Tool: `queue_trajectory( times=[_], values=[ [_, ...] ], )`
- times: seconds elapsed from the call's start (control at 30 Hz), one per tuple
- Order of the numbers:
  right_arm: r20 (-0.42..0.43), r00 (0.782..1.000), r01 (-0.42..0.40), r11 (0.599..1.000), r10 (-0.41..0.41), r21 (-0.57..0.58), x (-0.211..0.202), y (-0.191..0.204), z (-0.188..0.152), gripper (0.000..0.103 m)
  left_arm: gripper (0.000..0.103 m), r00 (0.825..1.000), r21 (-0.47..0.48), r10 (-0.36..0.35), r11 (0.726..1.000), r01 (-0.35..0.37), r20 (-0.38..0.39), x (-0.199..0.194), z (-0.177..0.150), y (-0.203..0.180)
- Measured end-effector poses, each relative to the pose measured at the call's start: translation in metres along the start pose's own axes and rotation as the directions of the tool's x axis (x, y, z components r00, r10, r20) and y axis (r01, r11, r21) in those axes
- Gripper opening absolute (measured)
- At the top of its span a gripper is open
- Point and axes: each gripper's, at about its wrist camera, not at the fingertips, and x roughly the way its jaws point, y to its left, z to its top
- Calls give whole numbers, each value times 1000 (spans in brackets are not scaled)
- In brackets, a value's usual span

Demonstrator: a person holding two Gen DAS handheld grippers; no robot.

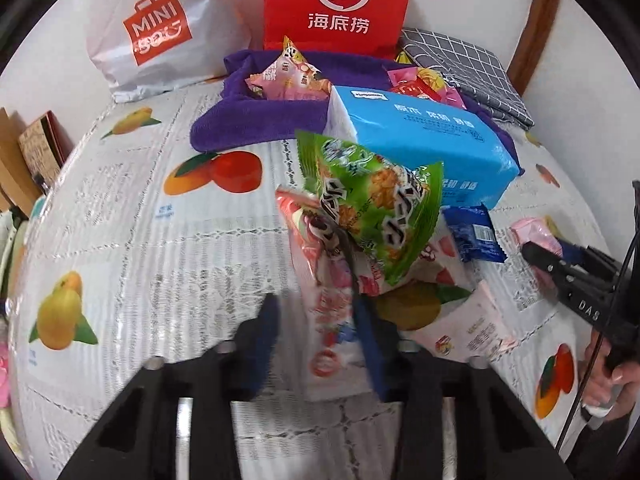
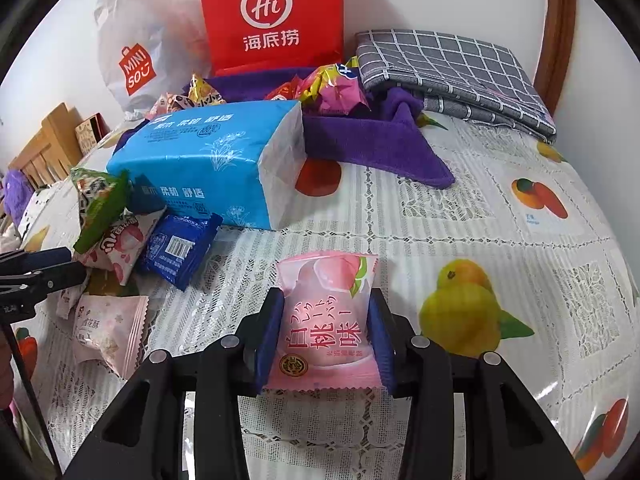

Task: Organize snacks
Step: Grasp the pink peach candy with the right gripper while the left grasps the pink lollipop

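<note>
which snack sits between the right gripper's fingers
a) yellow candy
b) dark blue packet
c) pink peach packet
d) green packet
c: in the right wrist view the right gripper has its blue fingers against both sides of the pink peach packet, while the dark blue packet lies apart on the tablecloth by the tissue pack.

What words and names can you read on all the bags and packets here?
"Hi 海底捞" on the red paper bag.
"MINISO" on the white plastic bag.
"白桃味" on the pink peach packet between the right tongs.
"雪花酥" on the pale pink packet.
"DAS" on the right tongs' arm, seen from the left wrist.
The blue tissue pack, dark blue packet and green packet: too blurred to read.
</note>
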Motion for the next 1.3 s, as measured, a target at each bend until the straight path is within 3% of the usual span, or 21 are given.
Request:
queue_trajectory(
  times=[0.23, 0.43, 0.6, 0.73, 1.3],
  values=[
    [1, 1000, -4, 1000, 4, 3, 0, -1, 0, 42, 33, 999, -11, 44, 999, -44, 12, 0, 1, 21],
    [0, 1000, -7, 1000, 7, 6, 0, -1, 0, 42, 33, 997, 65, 75, 995, -77, 36, 14, 12, 7],
    [-1, 1000, -6, 1000, 6, 3, 0, -1, 0, 43, 25, 996, 65, 60, 996, -64, 64, 19, 18, 8],
    [-2, 1000, -1, 1000, 1, -3, 0, 0, 0, 44, 25, 993, 91, 68, 993, -77, 100, 21, 17, 5],
    [-3, 1000, 0, 1000, 0, -5, 1, 0, 0, 44, 26, 995, 45, 24, 999, -28, 98, 21, 18, 12]
  ],
)
